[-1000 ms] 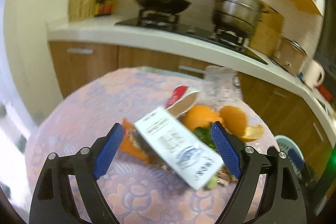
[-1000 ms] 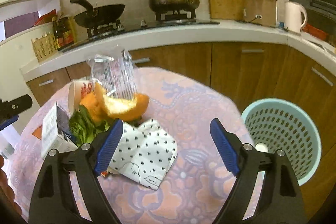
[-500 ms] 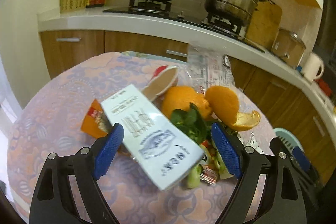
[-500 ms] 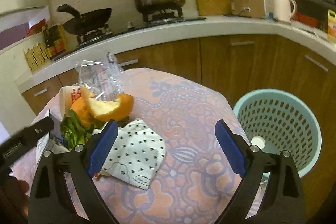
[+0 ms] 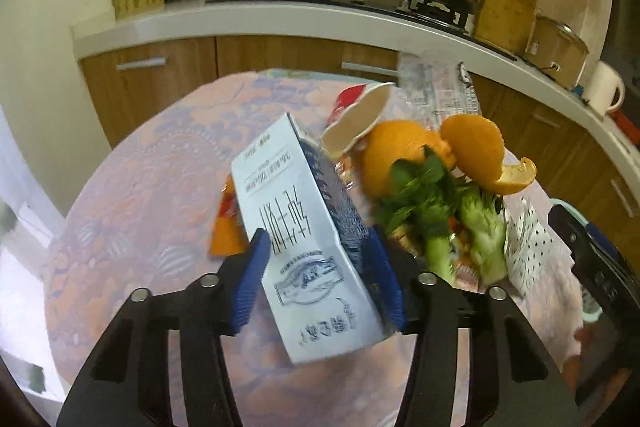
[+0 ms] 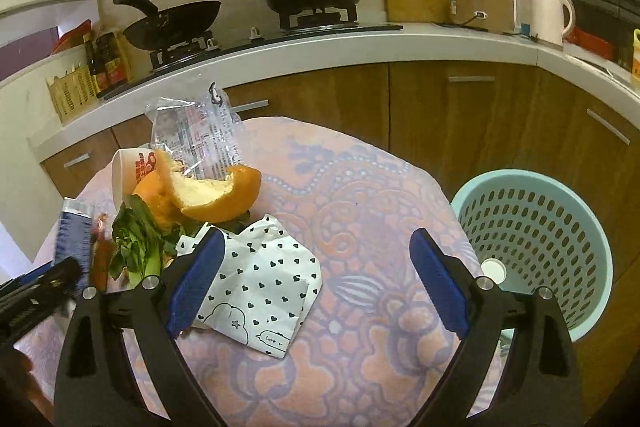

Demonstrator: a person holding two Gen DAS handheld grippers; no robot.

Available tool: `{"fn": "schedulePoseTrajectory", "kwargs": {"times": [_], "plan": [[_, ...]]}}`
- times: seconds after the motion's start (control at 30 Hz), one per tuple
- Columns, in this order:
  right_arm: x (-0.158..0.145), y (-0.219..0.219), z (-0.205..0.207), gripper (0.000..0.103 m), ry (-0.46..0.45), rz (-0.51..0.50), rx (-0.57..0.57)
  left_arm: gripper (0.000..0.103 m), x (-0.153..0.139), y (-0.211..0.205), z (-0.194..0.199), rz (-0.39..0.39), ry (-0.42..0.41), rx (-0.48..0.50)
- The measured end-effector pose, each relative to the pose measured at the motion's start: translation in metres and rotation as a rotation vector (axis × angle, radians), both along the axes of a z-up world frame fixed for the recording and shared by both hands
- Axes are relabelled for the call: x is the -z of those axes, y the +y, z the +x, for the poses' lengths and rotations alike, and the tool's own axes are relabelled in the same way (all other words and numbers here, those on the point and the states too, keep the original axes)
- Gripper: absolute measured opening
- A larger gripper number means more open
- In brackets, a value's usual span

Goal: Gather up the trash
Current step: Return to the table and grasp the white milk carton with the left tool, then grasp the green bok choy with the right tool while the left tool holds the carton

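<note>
Kitchen worktop (image 5: 132, 195), trash uncollected: left tool (image 5: 320, 277), just closing, clamped on carton (image 5: 308, 247); right tool (image 6: 320, 281) wide, empty; basket (image 6: 592, 247) beside it.

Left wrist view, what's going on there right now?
The left tongs have just been closing around the white and blue carton, with their pads against its sides. The right tongs hang open above the heart-print paper bag, holding nothing. Orange peel, greens and wrappers lie on the table; the teal basket stands beside it.
</note>
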State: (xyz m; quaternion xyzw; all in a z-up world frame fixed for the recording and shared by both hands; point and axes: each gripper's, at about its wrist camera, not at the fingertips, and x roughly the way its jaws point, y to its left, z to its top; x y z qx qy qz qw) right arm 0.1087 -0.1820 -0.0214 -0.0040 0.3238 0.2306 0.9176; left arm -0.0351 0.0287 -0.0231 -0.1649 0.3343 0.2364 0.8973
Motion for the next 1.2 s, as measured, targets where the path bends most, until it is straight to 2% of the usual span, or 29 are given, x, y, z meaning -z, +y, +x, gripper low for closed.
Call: {"fn": "schedulePoseTrajectory", "kwargs": {"times": [0.1,0.2,0.3,0.4,0.63,0.8,0.97,1.1,1.2], "plan": [[-0.001,0.001,-0.002,0.089,-0.008,-0.006,-0.007,0.049,-0.002,0.009,-0.009,-0.024,-0.021,0.039],[-0.001,0.005,-0.003,0.089,-0.014,-0.021,-0.017,0.061,0.001,0.015,-0.009,-0.037,-0.013,0.059],[0.0,0.009,-0.006,0.089,-0.023,-0.039,-0.023,0.064,0.007,0.021,-0.004,-0.096,-0.027,0.075],[0.0,0.011,-0.008,0.089,-0.032,-0.053,-0.03,0.068,0.013,0.023,0.0,-0.119,-0.03,0.079],[0.001,0.018,-0.013,0.089,-0.055,-0.09,-0.042,0.068,0.026,0.029,0.013,-0.207,-0.035,0.098],[-0.002,0.018,-0.017,0.089,-0.067,-0.069,-0.07,0.064,0.024,0.02,0.011,-0.166,-0.056,0.103],[-0.007,0.018,-0.026,0.088,-0.091,-0.064,-0.077,0.06,0.002,0.015,-0.012,-0.066,-0.068,0.144],[-0.01,0.032,-0.042,0.082,-0.043,-0.053,-0.147,0.06,-0.011,0.025,-0.029,0.0,-0.049,0.149],[-0.01,0.051,-0.054,0.074,-0.013,-0.06,-0.218,0.06,-0.012,0.04,-0.037,0.035,-0.03,0.114]]}}
